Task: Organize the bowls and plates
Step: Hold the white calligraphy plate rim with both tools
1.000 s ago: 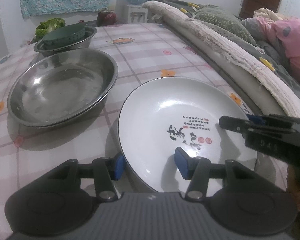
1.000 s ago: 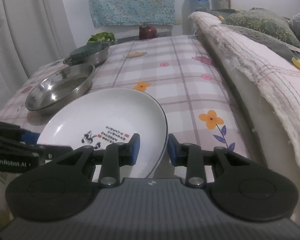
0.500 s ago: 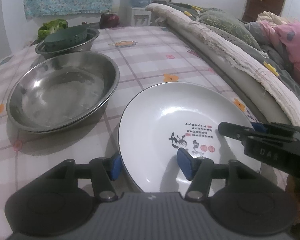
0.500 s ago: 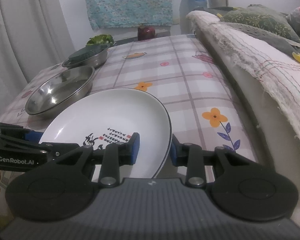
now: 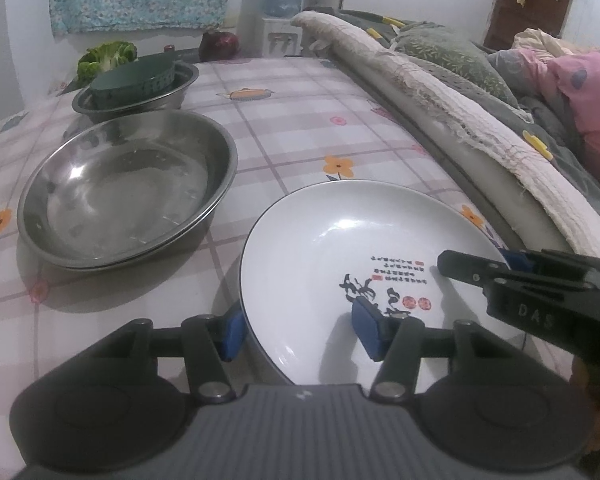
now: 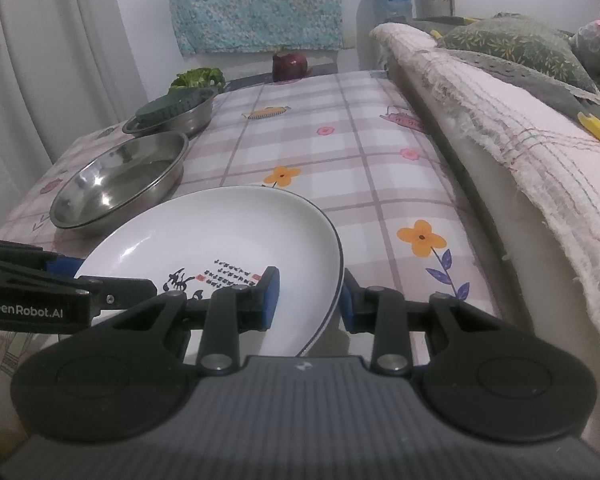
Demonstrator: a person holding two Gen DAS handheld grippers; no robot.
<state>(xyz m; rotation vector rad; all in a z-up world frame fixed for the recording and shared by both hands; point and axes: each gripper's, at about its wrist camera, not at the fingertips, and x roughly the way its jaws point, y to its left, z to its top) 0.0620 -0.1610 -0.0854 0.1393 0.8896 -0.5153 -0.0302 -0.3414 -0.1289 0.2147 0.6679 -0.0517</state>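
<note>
Right wrist view: white plate [image 6: 228, 240] caught between both my claws at the near edge of the worktop [image 6: 340, 152].
My right claw [image 6: 306, 298] is set narrow across the plate's rim; my left claw [image 5: 296, 332] straddles the opposite rim wider, pads not clearly biting, so I can't tell if it's gripping. Both point steeply downward. Worry: a glazed rim could slip out sideways and clang into the steel basin [image 5: 128, 192] just beside it.
</note>
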